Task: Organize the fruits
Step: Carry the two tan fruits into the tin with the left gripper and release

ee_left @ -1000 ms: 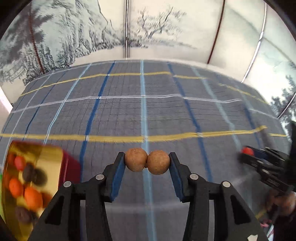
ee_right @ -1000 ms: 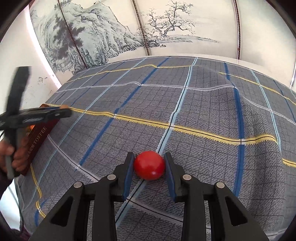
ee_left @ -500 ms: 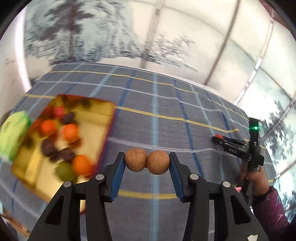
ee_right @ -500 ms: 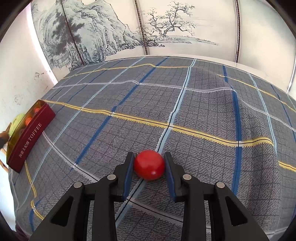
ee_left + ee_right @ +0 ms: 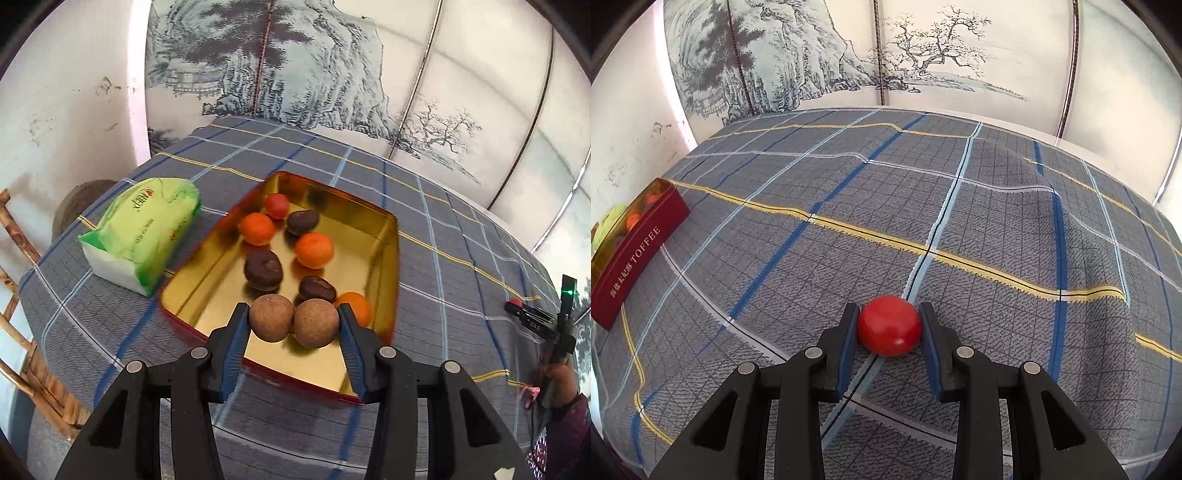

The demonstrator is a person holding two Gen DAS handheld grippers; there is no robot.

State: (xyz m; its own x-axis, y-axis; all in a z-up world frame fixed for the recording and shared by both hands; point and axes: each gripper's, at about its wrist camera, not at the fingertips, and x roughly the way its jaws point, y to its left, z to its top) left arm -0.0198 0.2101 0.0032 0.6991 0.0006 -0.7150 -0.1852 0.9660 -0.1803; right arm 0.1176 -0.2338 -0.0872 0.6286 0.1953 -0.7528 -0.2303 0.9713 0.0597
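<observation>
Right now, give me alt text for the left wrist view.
The left gripper clamps two brown round fruits side by side above the open gold tin, which holds orange, red and dark fruits. A green tissue pack lies beside the tin.

Open plaid cloth (image 5: 960, 206) right of the fruit-crowded tin (image 5: 386, 258); tissue pack (image 5: 142, 236) close against its left.

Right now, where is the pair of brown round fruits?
In the left wrist view, the brown round fruits sit side by side, clamped in the left hand-held gripper, above the near end of the gold tin, close to an orange fruit.
</observation>
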